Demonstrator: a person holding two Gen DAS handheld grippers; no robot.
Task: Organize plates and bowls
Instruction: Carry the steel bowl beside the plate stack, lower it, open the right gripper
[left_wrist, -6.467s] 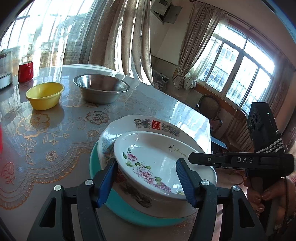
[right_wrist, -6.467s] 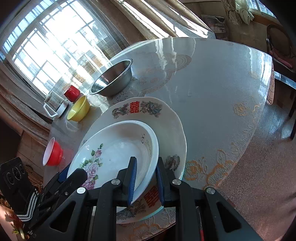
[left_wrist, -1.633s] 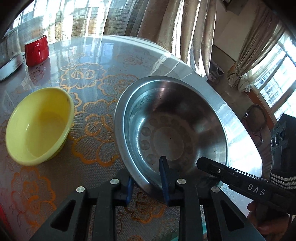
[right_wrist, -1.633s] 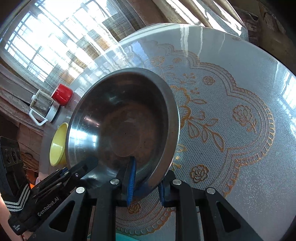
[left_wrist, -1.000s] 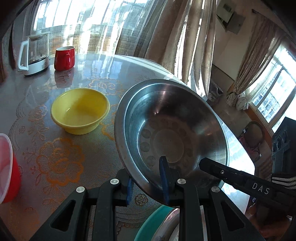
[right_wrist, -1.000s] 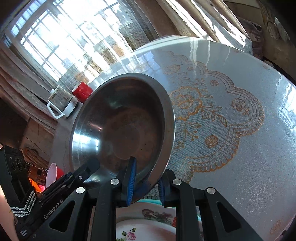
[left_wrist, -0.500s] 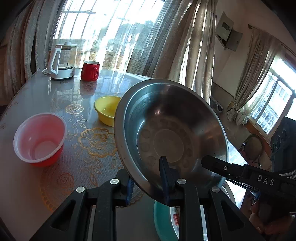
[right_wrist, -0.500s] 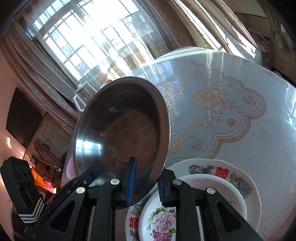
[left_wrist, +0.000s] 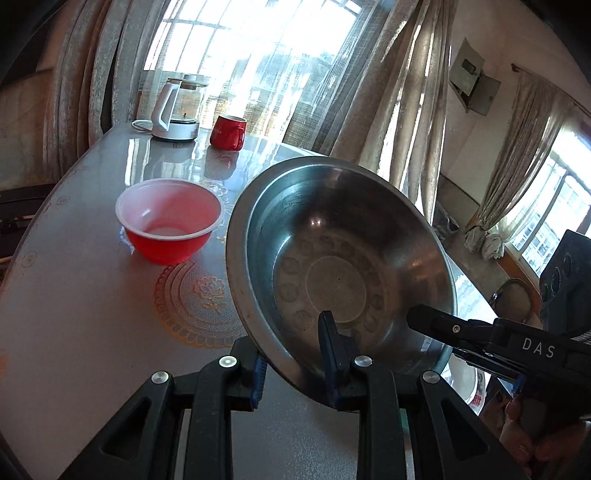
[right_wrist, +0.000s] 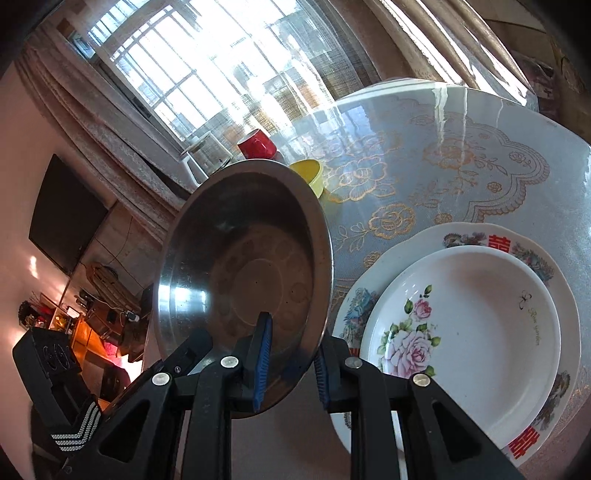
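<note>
Both grippers hold one steel bowl (left_wrist: 343, 266) in the air, tilted. My left gripper (left_wrist: 295, 354) is shut on its near rim. My right gripper (right_wrist: 290, 363) is shut on the rim of the same steel bowl (right_wrist: 243, 288) from the other side. To the right of the bowl, a white rose bowl (right_wrist: 465, 325) sits on a large patterned plate (right_wrist: 384, 266). A red plastic bowl (left_wrist: 168, 221) stands on the table left of the steel bowl. A yellow bowl (right_wrist: 310, 173) peeks out behind the steel bowl's rim.
A red mug (left_wrist: 227, 131) and a glass kettle (left_wrist: 177, 110) stand at the table's far edge by the curtained window. The table (left_wrist: 74, 295) has a glossy lace-patterned cloth. A dark screen hangs on the left wall (right_wrist: 66, 218).
Both grippers have carried the steel bowl up off the table and back toward the near side, swinging left. The red bowl now shows beside it, and the plate stack lies to its right.
</note>
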